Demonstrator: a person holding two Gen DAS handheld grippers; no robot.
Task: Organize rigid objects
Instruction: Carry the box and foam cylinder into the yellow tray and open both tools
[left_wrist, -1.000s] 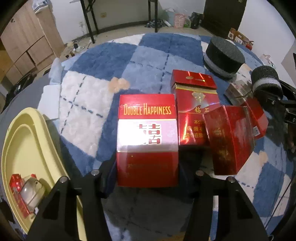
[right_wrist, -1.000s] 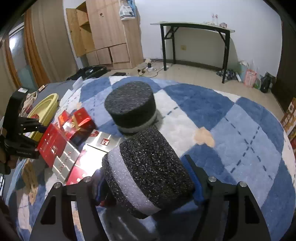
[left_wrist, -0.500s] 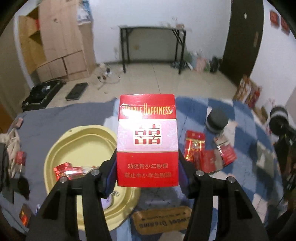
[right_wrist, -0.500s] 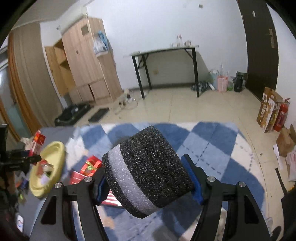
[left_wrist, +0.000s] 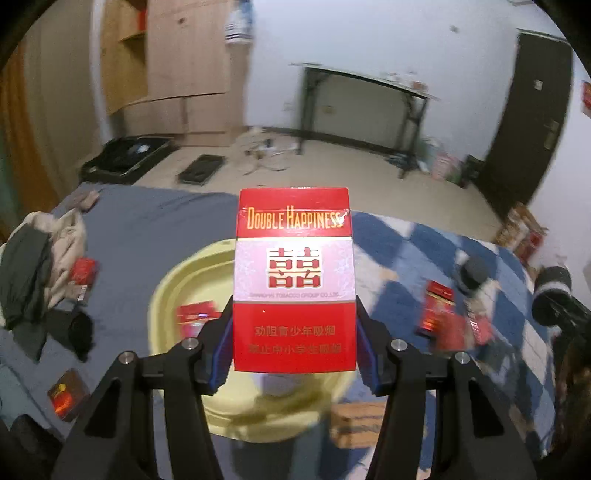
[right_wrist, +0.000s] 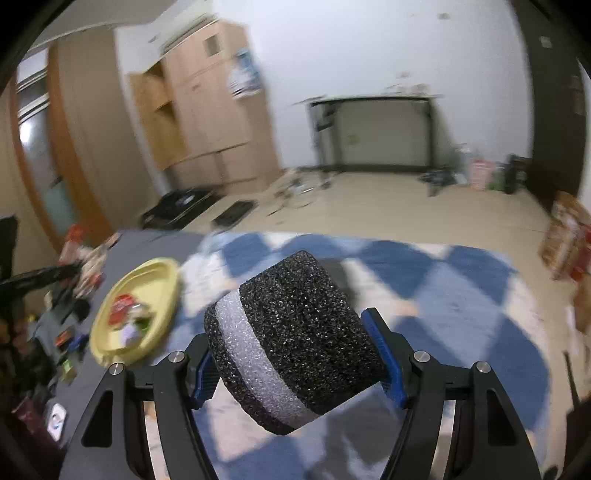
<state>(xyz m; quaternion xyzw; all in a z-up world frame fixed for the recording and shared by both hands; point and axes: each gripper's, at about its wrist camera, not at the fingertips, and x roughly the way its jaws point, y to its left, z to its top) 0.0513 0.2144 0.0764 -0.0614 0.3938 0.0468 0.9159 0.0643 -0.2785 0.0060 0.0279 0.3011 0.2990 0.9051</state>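
My left gripper (left_wrist: 294, 354) clamps the red Double Happiness box (left_wrist: 294, 280) by its lower sides, upright, in the air over the yellow tray (left_wrist: 177, 280). My right gripper (right_wrist: 298, 363) squeezes the black foam cylinder (right_wrist: 295, 339), tilted, above the blue checked rug (right_wrist: 461, 306) — well apart from the tray.

Risks as I judge them: the box is held low, so it could pivot or slip out short of the tray. Letting go from up here, it may bounce off the red packs (left_wrist: 195, 314) already inside. The foam gives under pressure — it could roll out.

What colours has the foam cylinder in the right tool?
Speckled black foam cylinder with one white band around it; the right wrist view shows it best.
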